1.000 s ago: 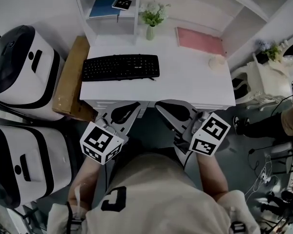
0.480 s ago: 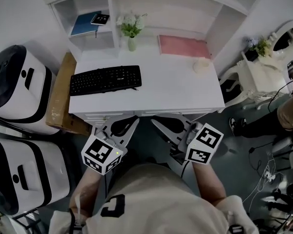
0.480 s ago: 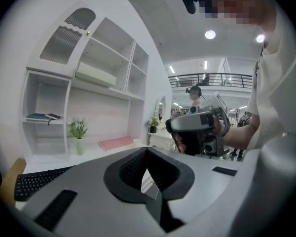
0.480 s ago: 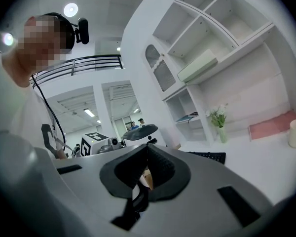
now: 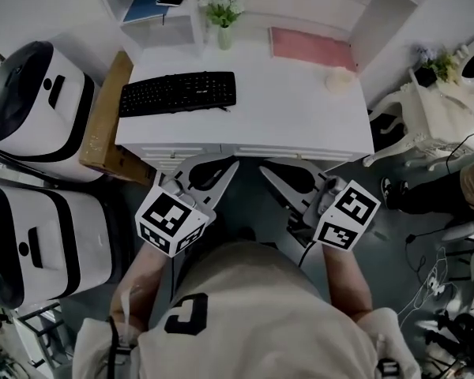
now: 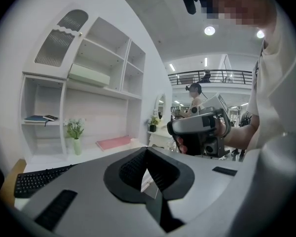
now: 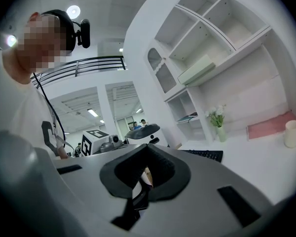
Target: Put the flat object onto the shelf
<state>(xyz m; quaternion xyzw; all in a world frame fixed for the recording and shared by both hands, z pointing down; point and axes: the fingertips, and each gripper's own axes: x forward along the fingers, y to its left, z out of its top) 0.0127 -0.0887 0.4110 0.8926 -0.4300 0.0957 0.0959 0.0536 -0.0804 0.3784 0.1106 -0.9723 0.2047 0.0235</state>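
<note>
2 tools clenched empty: left tool (image 5: pixel 221 172), right tool (image 5: pixel 275 176).
Both hang before the worktop (image 5: pixel 284 109), where the pink flat object (image 5: pixel 312 47) lies.

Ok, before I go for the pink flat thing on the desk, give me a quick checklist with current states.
1. Left gripper empty: ok, fingers together on nothing.
2. Right gripper empty: ok, fingers together too.
3. Fingers open for the pick: not ok, both are shut.
4. Pink flat object free: ok, it lies flat at the back of the desk with nothing on it.
5. Approach clear: ok, though the cream cup stands near its front right corner.
6. Room on the shelf: cannot tell; the compartment beside the vase already holds a blue book.
</note>
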